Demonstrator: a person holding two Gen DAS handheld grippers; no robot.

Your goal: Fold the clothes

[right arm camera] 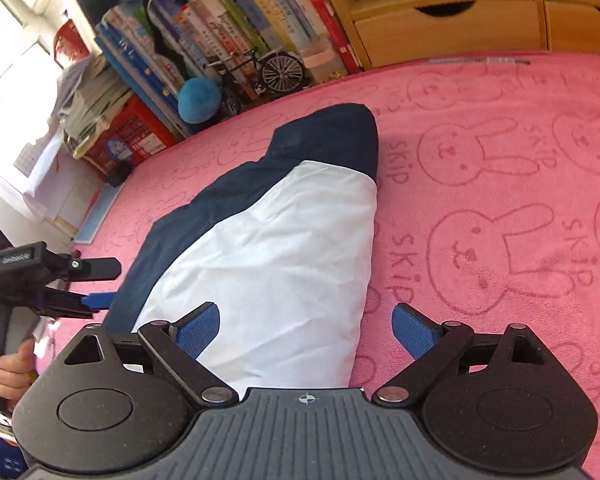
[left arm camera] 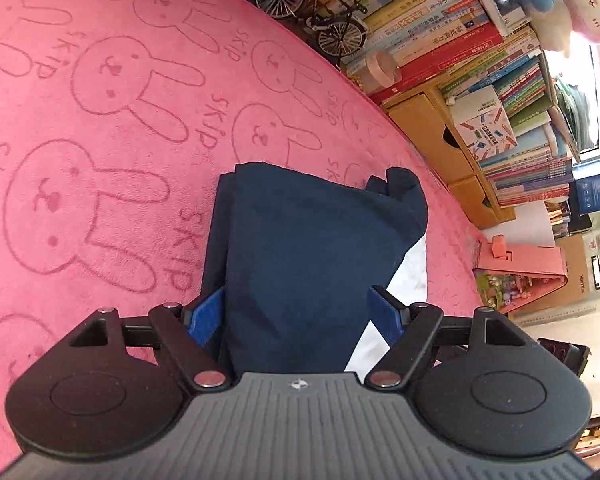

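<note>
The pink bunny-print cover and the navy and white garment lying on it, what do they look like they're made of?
Pink bunny-print cover: likely plush fleece or terry, matte and fuzzy, with the rabbit outlines pressed into its nap.
Navy and white garment: seemingly thin woven or knit cloth, smooth and matte, with soft creases and no sheen.

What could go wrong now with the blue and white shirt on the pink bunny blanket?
1. The folded shirt looks puffy, and both the left gripper and right gripper are open, so it may spring apart.
2. A lump of blue cloth sticks up at the shirt's far corner, so the fold may end up uneven.
3. The fuzzy blanket could bunch up if a gripper pinches too low.
</note>
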